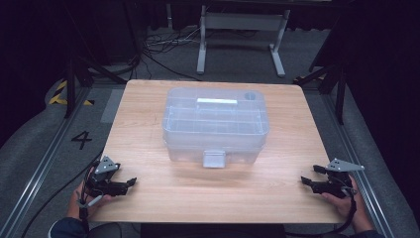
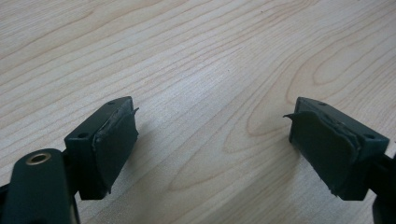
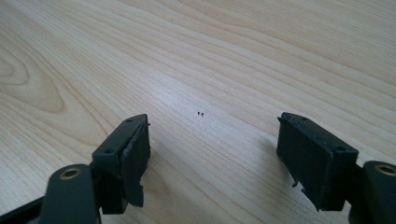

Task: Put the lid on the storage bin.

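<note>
A clear plastic storage box (image 1: 215,124) with inner dividers, a white handle on its lid and a front latch stands in the middle of the wooden table (image 1: 148,198). My left gripper (image 1: 130,183) rests near the front left corner, held by a hand, jaws apart with nothing between them. In the left gripper view its gripper (image 2: 212,133) has bare wood between the two pads. My right gripper (image 1: 308,179) sits near the front right corner, also open and empty. The right gripper view has its gripper (image 3: 215,140) over bare tabletop.
Beyond the table's far edge stand white frame legs (image 1: 202,44) with cables on the grey floor. Dark tripod legs (image 1: 74,74) flank the table at left and right. A floor marking "4" (image 1: 81,140) lies left of the table.
</note>
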`<state>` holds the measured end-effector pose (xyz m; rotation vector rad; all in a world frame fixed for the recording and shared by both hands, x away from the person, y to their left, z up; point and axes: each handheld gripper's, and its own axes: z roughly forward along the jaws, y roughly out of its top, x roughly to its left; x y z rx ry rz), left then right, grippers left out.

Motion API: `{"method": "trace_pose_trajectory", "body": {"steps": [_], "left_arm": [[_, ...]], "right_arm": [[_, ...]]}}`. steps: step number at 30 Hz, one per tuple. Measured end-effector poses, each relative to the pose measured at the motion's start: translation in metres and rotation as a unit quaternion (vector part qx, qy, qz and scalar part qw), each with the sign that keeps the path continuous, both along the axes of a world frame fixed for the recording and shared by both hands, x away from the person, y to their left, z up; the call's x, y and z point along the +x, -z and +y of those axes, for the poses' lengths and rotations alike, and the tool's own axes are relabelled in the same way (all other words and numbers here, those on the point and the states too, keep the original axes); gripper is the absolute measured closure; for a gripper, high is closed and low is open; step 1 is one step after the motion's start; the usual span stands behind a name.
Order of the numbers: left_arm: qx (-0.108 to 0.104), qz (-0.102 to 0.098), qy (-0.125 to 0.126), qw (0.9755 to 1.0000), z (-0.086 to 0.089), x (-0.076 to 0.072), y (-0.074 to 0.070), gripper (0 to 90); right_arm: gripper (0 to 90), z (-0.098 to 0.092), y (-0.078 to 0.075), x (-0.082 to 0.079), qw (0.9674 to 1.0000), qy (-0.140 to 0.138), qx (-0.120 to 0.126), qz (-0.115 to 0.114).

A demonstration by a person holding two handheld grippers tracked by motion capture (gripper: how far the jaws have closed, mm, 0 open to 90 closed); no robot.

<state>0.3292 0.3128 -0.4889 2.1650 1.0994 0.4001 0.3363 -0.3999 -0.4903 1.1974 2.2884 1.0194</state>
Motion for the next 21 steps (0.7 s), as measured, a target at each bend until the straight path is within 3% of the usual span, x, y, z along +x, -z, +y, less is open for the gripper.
{"method": "trace_pose_trajectory", "body": {"steps": [21], "left_arm": [[-0.001,0.0,-0.007,1.0,-0.002,0.0004,0.0001,15.1]], "right_arm": [[26.1,0.0002,0.0,0.0007,1.0,0.001,0.0,0.0]]}}
